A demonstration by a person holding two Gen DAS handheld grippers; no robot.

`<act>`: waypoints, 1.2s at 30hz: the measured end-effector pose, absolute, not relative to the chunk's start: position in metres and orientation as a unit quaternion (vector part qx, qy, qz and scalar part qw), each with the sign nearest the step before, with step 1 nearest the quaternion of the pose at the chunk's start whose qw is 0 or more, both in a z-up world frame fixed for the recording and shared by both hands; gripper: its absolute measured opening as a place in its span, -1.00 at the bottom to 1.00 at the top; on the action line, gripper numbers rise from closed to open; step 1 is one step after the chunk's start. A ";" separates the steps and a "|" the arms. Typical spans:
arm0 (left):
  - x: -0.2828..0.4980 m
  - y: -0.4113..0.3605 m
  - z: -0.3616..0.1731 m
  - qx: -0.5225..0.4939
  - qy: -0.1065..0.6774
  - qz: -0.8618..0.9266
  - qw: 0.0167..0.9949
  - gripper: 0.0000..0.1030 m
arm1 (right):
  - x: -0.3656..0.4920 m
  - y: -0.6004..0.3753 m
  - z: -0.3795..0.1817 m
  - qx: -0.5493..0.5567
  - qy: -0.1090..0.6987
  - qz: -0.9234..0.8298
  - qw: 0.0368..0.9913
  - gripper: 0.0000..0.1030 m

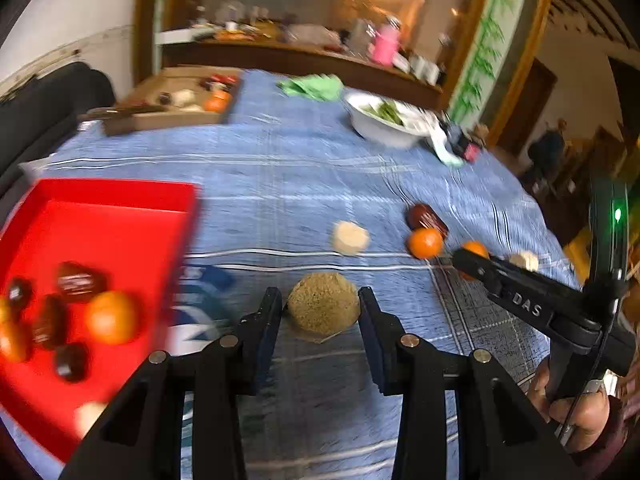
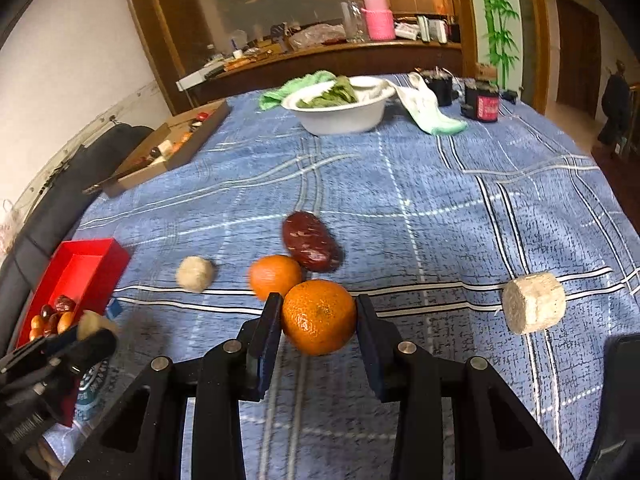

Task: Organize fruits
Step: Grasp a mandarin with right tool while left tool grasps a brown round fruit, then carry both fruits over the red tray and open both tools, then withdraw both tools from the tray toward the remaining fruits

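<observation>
My left gripper (image 1: pixel 320 304) is shut on a tan, rough round cake (image 1: pixel 323 314), held just over the blue cloth beside the red tray (image 1: pixel 120 192). Several oranges and dark dates lie in the tray. My right gripper (image 2: pixel 318 312) is shut on an orange (image 2: pixel 319 320) low over the cloth. On the cloth close by lie a second orange (image 2: pixel 274 276), a dark red date (image 2: pixel 310 247), a pale ball (image 2: pixel 195 273) and a pale cylinder cake (image 2: pixel 534 308). In the right wrist view, the left gripper (image 2: pixel 90 334) shows at the lower left, next to the tray (image 2: pixel 116 256).
A white bowl (image 2: pixel 340 116) of greens, a green cloth (image 2: pixel 280 94) and dark jars (image 2: pixel 484 104) stand at the far end. A cardboard box (image 2: pixel 172 152) with small items sits at the far left, and a black chair (image 2: pixel 60 200) borders the left edge.
</observation>
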State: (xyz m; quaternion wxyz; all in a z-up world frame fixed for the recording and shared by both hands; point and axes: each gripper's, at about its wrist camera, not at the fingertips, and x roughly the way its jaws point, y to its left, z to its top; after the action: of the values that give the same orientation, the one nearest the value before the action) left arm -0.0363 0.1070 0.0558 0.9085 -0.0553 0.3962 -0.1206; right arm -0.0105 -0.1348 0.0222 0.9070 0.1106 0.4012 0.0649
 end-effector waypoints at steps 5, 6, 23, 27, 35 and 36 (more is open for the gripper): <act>-0.053 0.165 0.072 -0.083 0.370 -0.077 0.922 -0.27 | -0.029 -0.104 0.039 0.096 0.397 0.098 0.907 -0.24; -0.054 0.180 0.074 -0.091 0.367 -0.065 0.924 -0.27 | -0.031 -0.097 0.042 0.091 0.396 0.103 0.908 -0.23; -0.011 0.303 0.075 -0.099 0.380 0.030 0.919 -0.27 | -0.019 0.069 0.064 0.020 0.417 0.242 0.876 -0.22; 0.007 0.310 0.066 -0.098 0.396 0.033 0.912 -0.27 | -0.009 0.101 0.063 -0.003 0.420 0.260 0.869 -0.22; 0.025 0.321 0.053 -0.111 0.418 0.037 0.901 -0.27 | 0.025 0.141 0.048 -0.019 0.443 0.262 0.857 -0.21; 0.025 0.322 0.053 -0.113 0.417 0.036 0.901 -0.27 | 0.028 0.145 0.045 -0.022 0.446 0.261 0.856 -0.21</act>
State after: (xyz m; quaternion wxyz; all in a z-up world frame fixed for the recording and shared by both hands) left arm 0.0246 0.3220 0.0530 0.9010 -0.1131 0.4172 0.0362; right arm 0.0284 0.1449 0.0446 0.8558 -0.0218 0.4460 0.2611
